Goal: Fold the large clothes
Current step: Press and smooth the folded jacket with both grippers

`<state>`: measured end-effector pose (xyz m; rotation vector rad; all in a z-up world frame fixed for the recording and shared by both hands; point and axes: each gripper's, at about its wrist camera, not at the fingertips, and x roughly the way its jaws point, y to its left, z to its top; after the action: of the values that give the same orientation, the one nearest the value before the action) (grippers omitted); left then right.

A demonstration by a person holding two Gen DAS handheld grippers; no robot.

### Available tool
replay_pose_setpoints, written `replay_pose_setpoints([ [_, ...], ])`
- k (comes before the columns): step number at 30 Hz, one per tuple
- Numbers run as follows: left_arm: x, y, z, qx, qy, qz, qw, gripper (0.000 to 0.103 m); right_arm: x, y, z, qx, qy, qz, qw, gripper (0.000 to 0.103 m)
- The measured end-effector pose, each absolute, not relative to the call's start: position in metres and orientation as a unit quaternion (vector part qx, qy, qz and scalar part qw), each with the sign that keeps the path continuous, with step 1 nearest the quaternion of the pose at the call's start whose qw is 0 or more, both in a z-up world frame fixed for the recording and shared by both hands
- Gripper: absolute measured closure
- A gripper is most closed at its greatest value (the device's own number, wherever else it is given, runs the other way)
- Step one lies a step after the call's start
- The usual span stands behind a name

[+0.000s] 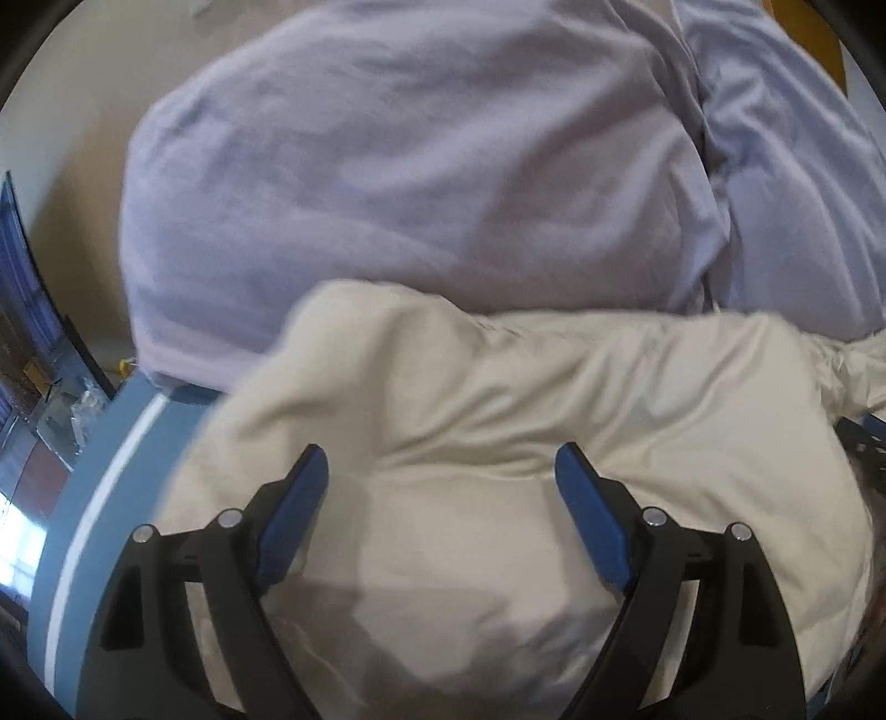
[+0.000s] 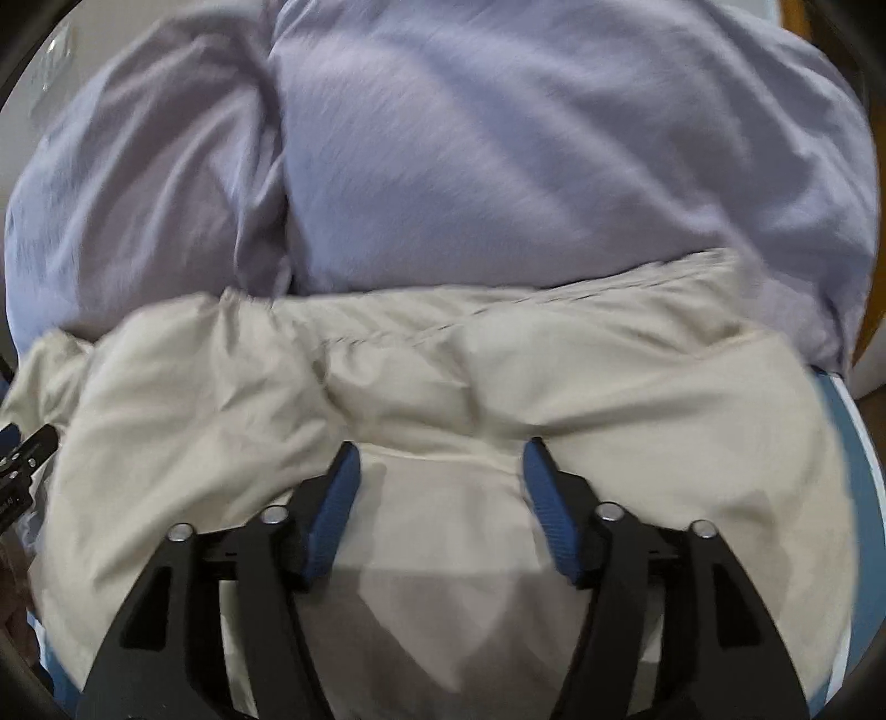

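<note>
A cream garment (image 1: 498, 421) lies bunched on a blue bed surface (image 1: 111, 487), and it also shows in the right wrist view (image 2: 443, 376). My left gripper (image 1: 443, 459) is open just above the cream cloth, its blue pads (image 1: 299, 498) apart with nothing between them. My right gripper (image 2: 437, 454) is open over the same garment, near a ribbed hem (image 2: 498, 310). The left gripper's black frame (image 2: 22, 459) shows at the right wrist view's left edge.
Two lavender pillows (image 1: 415, 166) lie behind the garment, side by side, also seen in the right wrist view (image 2: 526, 155). The bed's blue edge with a white stripe (image 1: 99, 498) runs at left. A wooden headboard (image 1: 814, 33) stands far right. Floor clutter (image 1: 55, 404) is at left.
</note>
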<state>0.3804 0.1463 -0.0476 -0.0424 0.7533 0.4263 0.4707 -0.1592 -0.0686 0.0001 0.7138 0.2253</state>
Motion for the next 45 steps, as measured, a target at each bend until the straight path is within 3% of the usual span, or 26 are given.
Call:
replay_pose_setpoints([
  [11,0.375,0.189,-0.054,-0.023,0.377,0.262,0.888,0.019,0.472,-0.226,-0.07,0.01,0.33,0.037,0.943,0.035],
  [31,0.39,0.206,-0.088,-0.034,0.381,0.26,0.887,0.014,0.5,-0.219,-0.107,-0.015,0.333,0.028,0.942,0.032],
  [45,0.293,0.215,-0.035,-0.086,0.381,0.249,0.886,0.016,0.427,-0.286,-0.067,0.086,0.357,0.019,0.93,0.03],
])
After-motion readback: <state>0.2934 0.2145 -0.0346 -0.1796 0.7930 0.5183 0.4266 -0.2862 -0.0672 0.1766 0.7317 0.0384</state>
